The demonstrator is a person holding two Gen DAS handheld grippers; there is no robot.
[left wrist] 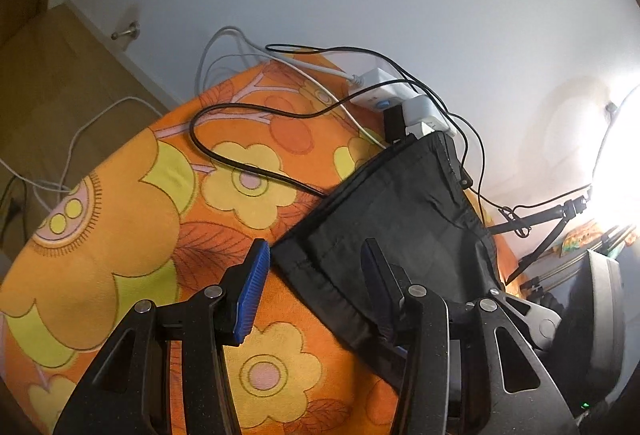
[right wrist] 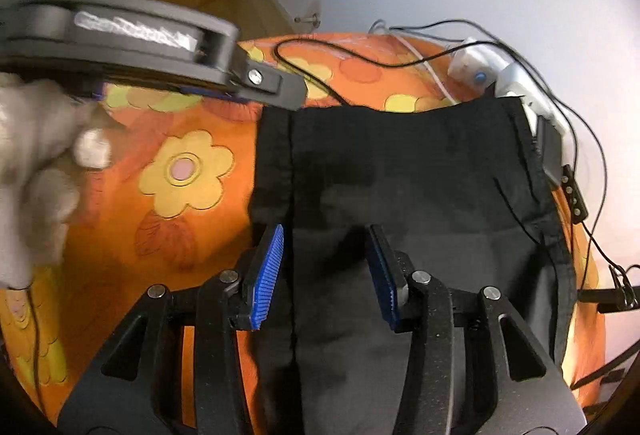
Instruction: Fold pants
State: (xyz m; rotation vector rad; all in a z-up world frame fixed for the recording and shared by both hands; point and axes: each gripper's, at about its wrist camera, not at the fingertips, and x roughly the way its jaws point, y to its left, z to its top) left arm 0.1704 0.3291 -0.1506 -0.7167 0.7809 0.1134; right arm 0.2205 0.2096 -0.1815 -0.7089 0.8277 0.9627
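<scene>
Both grippers hang with jaws spread wide, gripping nothing: the left gripper point(left wrist: 316, 275) over the edge of the folded black fabric pants point(left wrist: 400, 215), the right gripper point(right wrist: 326, 271) above their middle; the pants lie flat on the orange flower-patterned tabletop point(left wrist: 120, 235), beside a white power strip point(left wrist: 384, 91)

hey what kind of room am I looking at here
Probably a home room, not a lab: black pants lie on an orange flowered cloth, a white power strip sits by the plain wall, and wood flooring shows.

Matt black cloth pants point(right wrist: 400, 171) on fuzzy orange floral blanket point(left wrist: 120, 235); ribbed blue rubber-like gripper pads point(right wrist: 266, 275).
</scene>
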